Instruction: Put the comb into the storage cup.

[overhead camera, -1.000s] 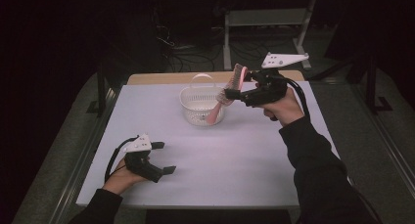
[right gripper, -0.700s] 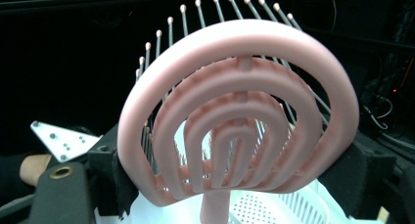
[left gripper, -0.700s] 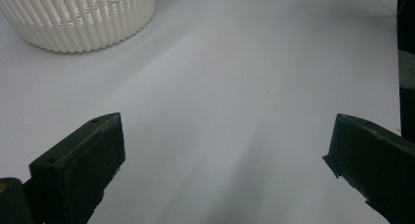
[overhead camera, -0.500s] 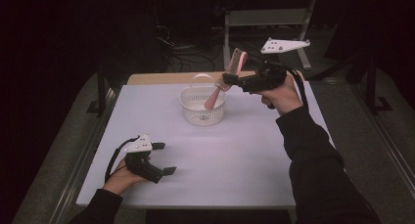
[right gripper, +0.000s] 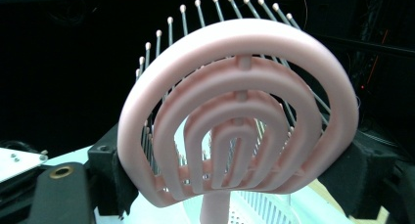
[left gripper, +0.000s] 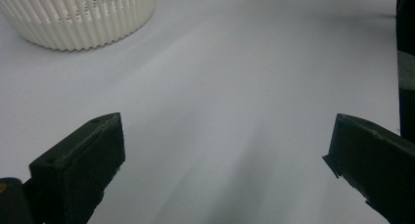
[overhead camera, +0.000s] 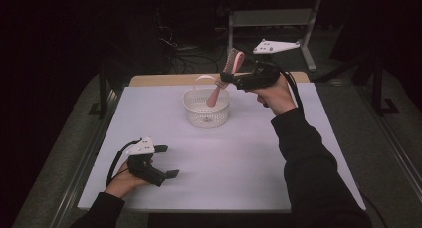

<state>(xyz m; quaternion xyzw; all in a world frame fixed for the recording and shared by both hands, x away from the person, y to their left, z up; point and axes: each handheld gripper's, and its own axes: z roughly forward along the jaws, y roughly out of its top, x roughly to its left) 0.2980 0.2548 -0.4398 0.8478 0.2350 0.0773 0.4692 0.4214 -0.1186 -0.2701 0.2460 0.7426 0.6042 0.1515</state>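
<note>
The right hand-held gripper pinches the pink hairbrush by its head, handle hanging over the basket

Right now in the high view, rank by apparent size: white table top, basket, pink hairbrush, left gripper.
1. White table top, largest by far.
2. Basket.
3. Left gripper and pink hairbrush look about alike; the brush sits farther from the camera, so I won't rank them.

High view overhead, far; gripper views close, perhaps sharing basket.
</note>
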